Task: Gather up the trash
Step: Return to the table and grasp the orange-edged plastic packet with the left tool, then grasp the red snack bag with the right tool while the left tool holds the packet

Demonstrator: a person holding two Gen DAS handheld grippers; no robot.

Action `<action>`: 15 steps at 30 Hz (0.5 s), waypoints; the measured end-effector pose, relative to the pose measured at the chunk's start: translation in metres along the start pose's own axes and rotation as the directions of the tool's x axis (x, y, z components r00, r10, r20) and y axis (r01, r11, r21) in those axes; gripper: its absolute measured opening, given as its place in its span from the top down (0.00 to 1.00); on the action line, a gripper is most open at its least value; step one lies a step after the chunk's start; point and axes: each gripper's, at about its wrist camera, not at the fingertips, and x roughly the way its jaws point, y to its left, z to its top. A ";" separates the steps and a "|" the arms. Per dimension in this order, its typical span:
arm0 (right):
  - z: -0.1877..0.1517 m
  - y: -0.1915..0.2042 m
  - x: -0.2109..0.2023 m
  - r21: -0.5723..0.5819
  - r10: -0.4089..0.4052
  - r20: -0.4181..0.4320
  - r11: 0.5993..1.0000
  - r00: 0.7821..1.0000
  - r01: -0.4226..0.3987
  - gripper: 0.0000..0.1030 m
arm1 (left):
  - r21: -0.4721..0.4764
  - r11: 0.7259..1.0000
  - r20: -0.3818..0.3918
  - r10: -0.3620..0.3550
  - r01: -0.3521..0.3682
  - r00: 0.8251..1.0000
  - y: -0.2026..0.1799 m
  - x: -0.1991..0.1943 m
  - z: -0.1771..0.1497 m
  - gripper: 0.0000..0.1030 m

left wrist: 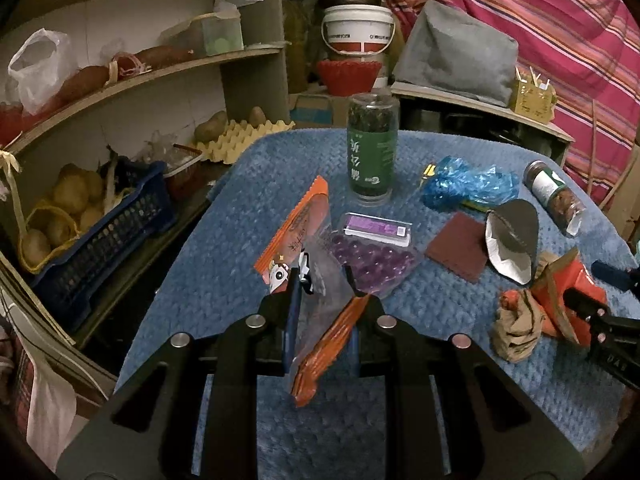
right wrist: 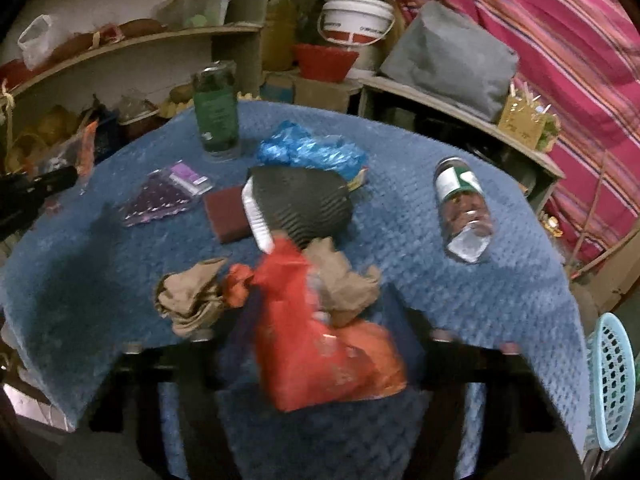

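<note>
Already my left gripper point(left wrist: 322, 280) is clamped on an orange-edged clear snack wrapper point(left wrist: 316, 304), lifted over the blue tablecloth point(left wrist: 240, 240); its long axis runs diagonally through the jaws, toward the camera. My right gripper point(right wrist: 320, 320) has a red snack bag point(right wrist: 316, 352) between its fingers, though blur hides whether the pads press; a crumpled brown paper point(right wrist: 188, 300) lies just left of it, nearer the right hand; the blue plastic bag point(right wrist: 312, 152) lies farther off.

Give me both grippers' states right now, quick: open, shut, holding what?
Left gripper: shut on the orange-edged clear wrapper.
Right gripper: closed on the red plastic bag; that view is blurred.
</note>
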 end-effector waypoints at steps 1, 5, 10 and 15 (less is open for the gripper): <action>-0.001 0.001 0.000 -0.005 0.016 -0.006 1.000 1.000 -0.016 0.65 | 0.000 1.000 -0.001 0.000 0.000 1.000 0.000 0.001 0.000 0.82; -0.003 0.004 -0.003 -0.012 0.064 0.007 0.998 0.998 -0.064 0.89 | 0.008 1.000 0.005 -0.004 0.004 1.000 -0.004 0.000 0.001 0.82; 0.007 -0.025 -0.029 0.097 0.124 0.114 0.986 0.986 -0.135 0.90 | 0.004 1.000 0.020 -0.014 0.014 1.000 -0.012 -0.003 0.003 0.82; 0.008 -0.055 -0.042 0.154 0.132 0.161 0.975 0.978 -0.157 0.90 | 0.005 1.000 0.027 -0.027 0.027 0.999 -0.023 -0.005 0.007 0.82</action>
